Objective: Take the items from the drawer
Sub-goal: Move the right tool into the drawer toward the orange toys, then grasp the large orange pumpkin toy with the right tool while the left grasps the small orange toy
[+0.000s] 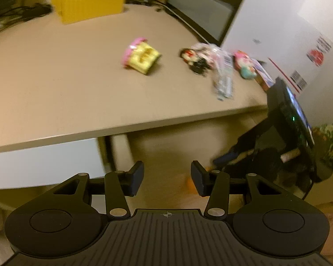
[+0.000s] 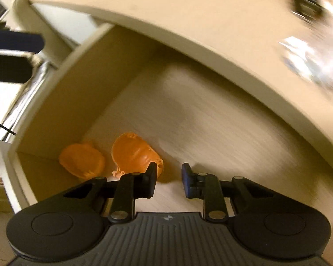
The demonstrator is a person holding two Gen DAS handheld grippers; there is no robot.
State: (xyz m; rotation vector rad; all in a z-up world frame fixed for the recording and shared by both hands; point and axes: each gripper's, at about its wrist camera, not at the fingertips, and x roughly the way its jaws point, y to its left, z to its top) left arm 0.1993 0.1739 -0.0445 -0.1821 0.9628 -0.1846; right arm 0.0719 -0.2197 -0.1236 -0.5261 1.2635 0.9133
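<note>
The drawer (image 2: 62, 102) stands pulled out under the desk top (image 2: 188, 11). Two orange plastic shells lie in its near left corner, one (image 2: 133, 153) right in front of my right gripper (image 2: 169, 177), the other (image 2: 82, 160) further left. My right gripper points steeply down into the drawer with its jaws drawn in to a narrow gap. Its left finger (image 2: 151, 177) sits against the nearer shell's rim, and bare drawer floor shows between the pads. My left gripper (image 1: 167, 178) hangs open and empty below the desk edge (image 1: 122, 128).
On the desk top lie a yellow and pink toy (image 1: 141, 57), a dark figure packet (image 1: 197, 59), a clear wrapper (image 1: 224, 82) and a pink packet (image 1: 246, 64). A yellow box (image 1: 87, 2) and cables sit at the back. A white carton (image 1: 288, 33) stands at right. A camouflage sleeve (image 1: 328, 141) shows.
</note>
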